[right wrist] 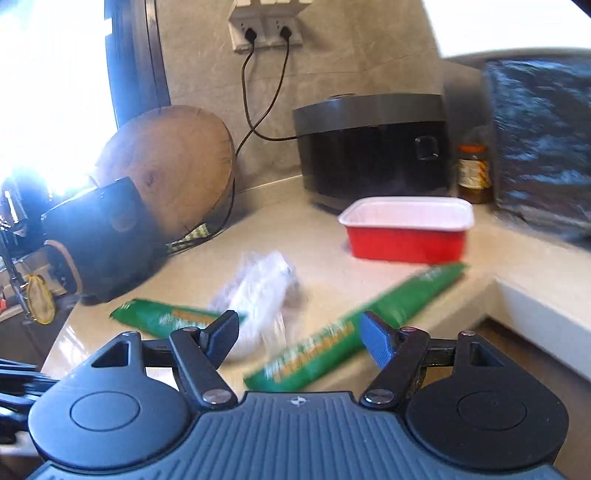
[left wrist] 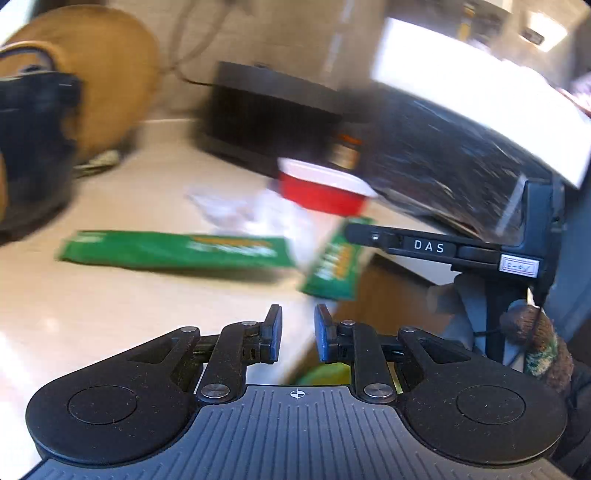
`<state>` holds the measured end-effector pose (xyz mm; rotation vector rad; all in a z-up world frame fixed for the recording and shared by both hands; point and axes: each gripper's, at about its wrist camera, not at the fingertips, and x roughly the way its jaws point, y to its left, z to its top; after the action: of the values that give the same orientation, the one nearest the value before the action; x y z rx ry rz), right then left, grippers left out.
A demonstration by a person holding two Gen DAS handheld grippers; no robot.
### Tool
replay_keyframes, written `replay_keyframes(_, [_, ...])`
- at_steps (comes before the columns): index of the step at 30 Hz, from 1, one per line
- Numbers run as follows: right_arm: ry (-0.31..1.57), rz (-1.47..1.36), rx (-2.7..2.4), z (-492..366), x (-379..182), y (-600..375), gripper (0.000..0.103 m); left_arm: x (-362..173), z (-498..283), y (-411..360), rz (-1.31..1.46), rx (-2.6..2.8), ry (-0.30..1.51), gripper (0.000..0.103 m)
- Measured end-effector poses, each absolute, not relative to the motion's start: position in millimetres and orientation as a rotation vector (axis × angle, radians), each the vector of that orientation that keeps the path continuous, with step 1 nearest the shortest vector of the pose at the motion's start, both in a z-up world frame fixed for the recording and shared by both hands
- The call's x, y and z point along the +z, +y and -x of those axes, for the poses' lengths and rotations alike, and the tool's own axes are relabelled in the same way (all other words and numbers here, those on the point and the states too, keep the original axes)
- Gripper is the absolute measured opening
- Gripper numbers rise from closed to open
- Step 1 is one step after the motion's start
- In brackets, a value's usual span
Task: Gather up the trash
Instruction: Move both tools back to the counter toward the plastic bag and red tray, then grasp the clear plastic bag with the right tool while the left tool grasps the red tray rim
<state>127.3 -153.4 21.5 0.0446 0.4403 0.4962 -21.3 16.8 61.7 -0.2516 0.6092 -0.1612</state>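
Both hand-held grippers empty above a littered pale stone bench.

Left hand-held gripper (left wrist: 297, 339): jaws narrowly apart, nothing between. Right hand-held gripper (right wrist: 299, 338): jaws wide, empty. Bench (right wrist: 325, 236), grey tiled wall behind: two green foil snack wrappers (right wrist: 354, 325), crumpled clear plastic film (right wrist: 262, 291) between them, red plastic tray with white rim (right wrist: 406, 232), black rice cooker (right wrist: 373, 151), round wooden board (right wrist: 173, 162). Only the right view shows the wall sockets (right wrist: 266, 27).

Left gripper (left wrist: 297, 338): black linkage arms, silver pivot screws, ribbed grey housing with crosshair mark. Right gripper (right wrist: 299, 339): same build, blue textured fingertip pad (right wrist: 375, 341).
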Motion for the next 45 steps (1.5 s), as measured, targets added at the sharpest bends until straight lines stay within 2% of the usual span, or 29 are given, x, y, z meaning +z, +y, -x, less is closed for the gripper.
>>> replay_keyframes(5, [0.507, -0.076, 0.446, -176.6, 29.2, -143.4, 0.073, 82.3, 5.3, 54.5, 0.271, -0.182, 0.594, 0.022])
replay_keyframes(11, [0.527, -0.075, 0.43, -191.3, 20.1, -136.5, 0.073, 84.2, -91.3, 65.6, 0.35, -0.314, 0.627, 0.022])
replay_keyframes(17, [0.492, 0.017, 0.37, -177.7, 14.9, -155.5, 0.073, 52.9, -185.7, 32.1, 0.0, -0.261, 0.722, 0.022])
replay_keyframes(20, [0.476, 0.037, 0.34, -179.8, 13.2, -169.0, 0.073, 34.6, -184.8, 18.3, -0.146, -0.253, 0.743, 0.027])
replay_keyframes(23, [0.483, 0.023, 0.314, -191.0, 9.2, -178.5, 0.073, 28.7, -176.2, 13.9, -0.225, -0.234, 0.707, 0.027])
replay_keyframes(32, [0.568, -0.138, 0.557, -198.8, 7.5, -155.8, 0.073, 78.1, -183.6, 71.5, 0.1, -0.173, 0.548, 0.025])
replay_keyframes(35, [0.615, -0.16, 0.618, -218.3, 9.9, -125.4, 0.087, 79.2, -188.3, 85.9, 0.191, -0.183, 0.555, 0.026])
replay_keyframes(40, [0.732, -0.071, 0.642, -254.0, -9.0, -68.6, 0.087, 97.8, -173.2, 91.4, 0.219, -0.184, 0.491, 0.026])
replay_keyframes(41, [0.732, -0.071, 0.642, -254.0, -9.0, -68.6, 0.084, 103.0, -170.4, 92.4, 0.217, -0.186, 0.477, 0.026])
replay_keyframes(43, [0.721, 0.044, 0.709, -243.7, -11.2, -53.2, 0.048, 112.2, -167.5, 95.4, 0.218, -0.192, 0.46, 0.026])
replay_keyframes(44, [0.704, 0.049, 0.722, -239.3, -6.7, -55.6, 0.033, 115.0, -169.4, 95.5, 0.224, -0.196, 0.456, 0.026])
replay_keyframes(45, [0.695, 0.029, 0.725, -238.0, -0.3, -61.6, 0.027, 116.0, -173.5, 94.4, 0.233, -0.199, 0.455, 0.026])
